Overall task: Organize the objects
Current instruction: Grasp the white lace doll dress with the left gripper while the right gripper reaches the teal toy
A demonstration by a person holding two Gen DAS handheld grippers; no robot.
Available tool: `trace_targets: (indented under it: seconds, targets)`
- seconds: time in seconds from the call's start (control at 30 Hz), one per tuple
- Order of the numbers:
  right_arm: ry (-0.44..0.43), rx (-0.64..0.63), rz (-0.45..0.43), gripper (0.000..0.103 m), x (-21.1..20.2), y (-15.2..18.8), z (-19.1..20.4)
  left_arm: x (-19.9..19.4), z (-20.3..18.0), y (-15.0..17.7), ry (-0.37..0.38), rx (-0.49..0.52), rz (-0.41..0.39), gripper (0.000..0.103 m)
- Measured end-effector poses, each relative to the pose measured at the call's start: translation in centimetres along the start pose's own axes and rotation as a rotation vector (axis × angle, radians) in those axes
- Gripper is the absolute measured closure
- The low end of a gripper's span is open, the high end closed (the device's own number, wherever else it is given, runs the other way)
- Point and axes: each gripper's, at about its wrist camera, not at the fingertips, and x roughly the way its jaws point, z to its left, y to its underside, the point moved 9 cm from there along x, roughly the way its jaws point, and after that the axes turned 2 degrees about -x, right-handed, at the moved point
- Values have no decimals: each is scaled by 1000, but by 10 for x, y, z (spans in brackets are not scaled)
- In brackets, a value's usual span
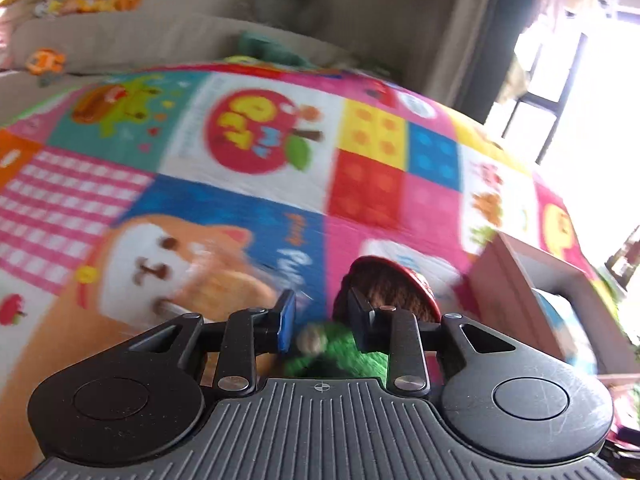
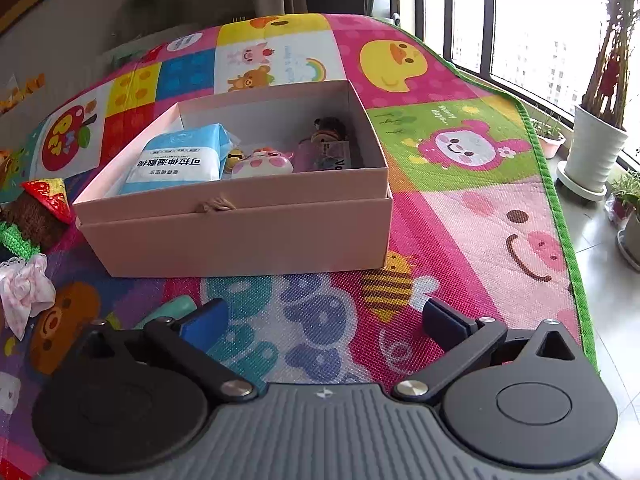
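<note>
Hanging low over the play mat (image 1: 248, 184) with the left gripper (image 1: 322, 314), fingers partly apart and a crocheted toy (image 1: 384, 292) sitting right between them: brown knit body, red cap, green knit base tucked under the fingertips. Honestly can't tell whether the pads are actually pinching it or just framing it, since the left view is pretty motion-blurred. Showing up again at the far left edge of the right view, that same toy (image 2: 38, 210), resting on the mat just beside the pink box (image 2: 240, 236). Sitting open on the mat, that box, already holding a blue pack of wipes (image 2: 180, 160), a pink-and-white piggy toy (image 2: 262, 164), a little yellow thing beside it, and a small dark-haired figure (image 2: 330, 130) toward the back right corner. Hovering near the mat in front of the box, the right gripper (image 2: 324, 316), spread wide with nothing between the blue pads (image 2: 204, 320). Lying at the lower left of that view, a frilly pink-and-white bow (image 2: 24, 292). Standing off the mat by the window, a white plant pot (image 2: 592, 152).
</note>
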Motion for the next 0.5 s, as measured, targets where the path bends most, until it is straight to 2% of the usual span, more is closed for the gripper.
trace_targets:
  seconds: [0.13,0.23,0.27,0.33,0.4,0.5]
  targets:
    - [5,-6,2,0,1,0,0,-5,-20,9,72,51,18,72]
    - [4,-5,2,0,1,0,1,-16,-30,13,182,43,48,72]
    - [3,-4,1,0,1,0,1,-22,-30,12,203,36,36,72]
    - [2,-2,0,0,1,0,1,-36,-25,6,198,14,-14,72]
    - [-2,3,-2,0,0,0,1,-51,-11,-1,153,-25,-52,72]
    - [-8,13,-8,0,0,0,-1,-65,11,-2,72,-58,-55,72]
